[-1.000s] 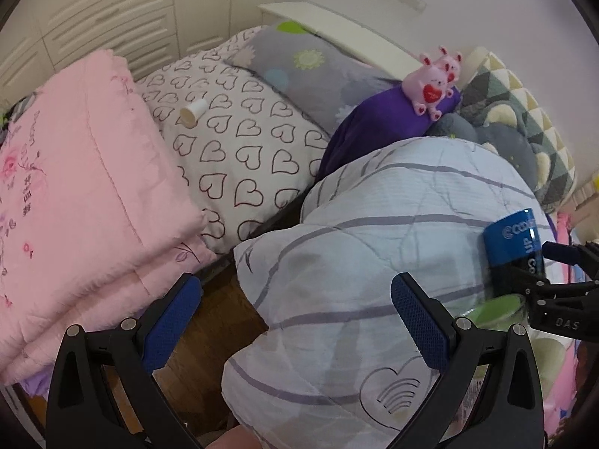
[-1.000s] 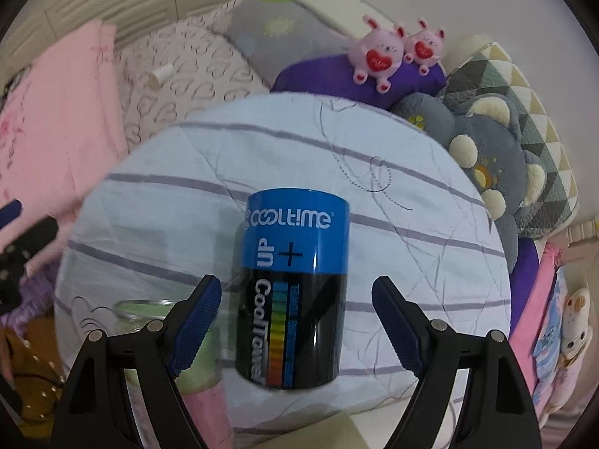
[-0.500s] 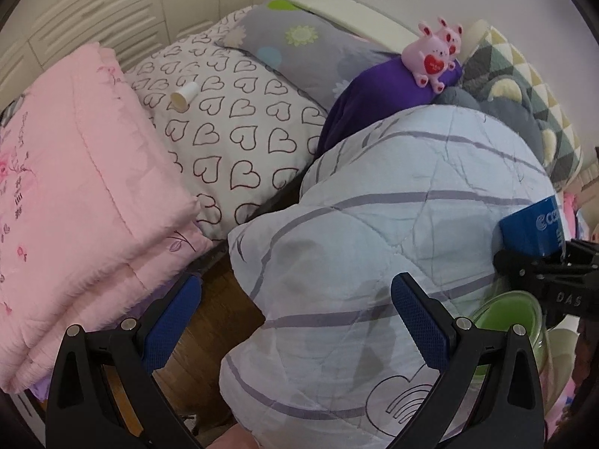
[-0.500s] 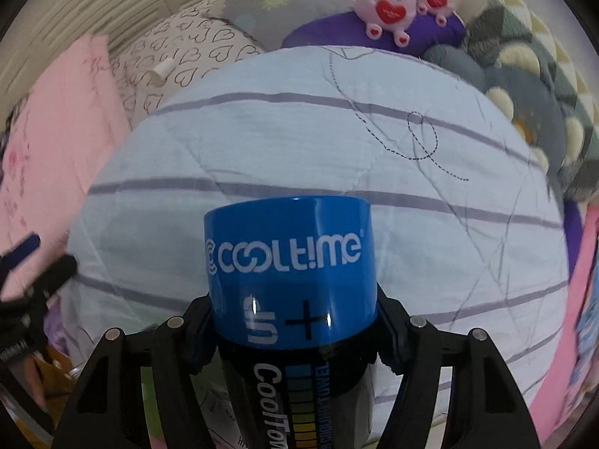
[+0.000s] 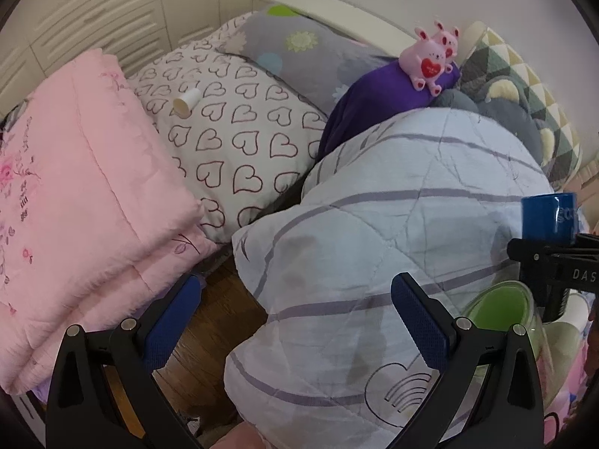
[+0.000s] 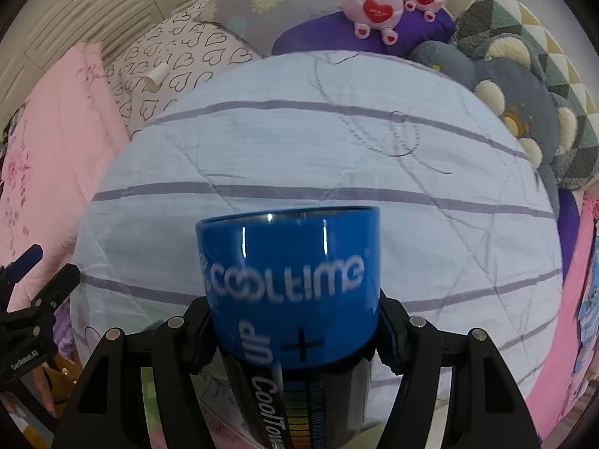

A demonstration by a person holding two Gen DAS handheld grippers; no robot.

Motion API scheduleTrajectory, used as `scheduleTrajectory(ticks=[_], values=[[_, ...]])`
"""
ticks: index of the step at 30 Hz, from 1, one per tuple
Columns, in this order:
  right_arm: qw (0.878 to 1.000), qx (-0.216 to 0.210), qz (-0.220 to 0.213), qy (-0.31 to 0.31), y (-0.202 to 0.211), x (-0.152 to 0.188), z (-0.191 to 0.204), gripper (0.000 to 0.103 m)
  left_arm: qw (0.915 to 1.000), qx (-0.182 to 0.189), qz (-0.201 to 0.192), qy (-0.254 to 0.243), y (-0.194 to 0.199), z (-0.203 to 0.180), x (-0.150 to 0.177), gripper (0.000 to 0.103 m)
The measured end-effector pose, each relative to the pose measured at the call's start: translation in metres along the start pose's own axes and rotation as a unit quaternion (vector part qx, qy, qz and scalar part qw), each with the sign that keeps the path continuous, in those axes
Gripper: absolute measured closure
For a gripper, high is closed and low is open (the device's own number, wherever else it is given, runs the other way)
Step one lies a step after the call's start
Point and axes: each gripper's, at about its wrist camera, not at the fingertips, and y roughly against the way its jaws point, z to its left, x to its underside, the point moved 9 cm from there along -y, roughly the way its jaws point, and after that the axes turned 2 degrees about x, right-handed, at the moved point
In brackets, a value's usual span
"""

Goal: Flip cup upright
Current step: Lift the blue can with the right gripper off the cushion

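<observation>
The cup is a blue and black "CoolTime" mug. My right gripper is shut on its body, one finger at each side, with its blue end pointing away from the camera. In the left wrist view the same cup shows at the far right edge, clamped in the right gripper. My left gripper is open and empty, held over the striped light-blue quilt.
A green glass container sits below the held cup. A pink folded blanket, a heart-print pillow, a purple cushion with pink plush rabbits and grey plush cushions surround the quilt. Wood floor shows below.
My right gripper moved forward around the cup, closed on it, and has lifted and tilted it so the rim edge shows. The left gripper drifted slightly and stayed open.
</observation>
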Motion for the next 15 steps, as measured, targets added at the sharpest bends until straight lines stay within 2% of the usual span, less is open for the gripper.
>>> scheduleTrajectory(ticks=[6,11,14,15], values=[[1.000,0.008,-0.010,-0.019,0.015,0.004,-0.012,0.036,0.9998,0.005,-0.016,-0.013,0.013,-0.007,0.001,0.001],[1.000,0.018,0.001,-0.023,-0.006,0.008,-0.016,0.035,0.9997,0.005,-0.005,-0.022,0.009,-0.010,0.007,0.001],[0.999,0.023,0.034,-0.027,-0.025,0.017,-0.018,0.035,0.9998,0.003,-0.002,-0.020,0.007,-0.008,0.007,0.001],[0.999,0.021,0.032,-0.028,-0.027,0.017,-0.018,0.035,0.9999,0.003,-0.004,-0.016,0.007,-0.007,0.007,0.000]])
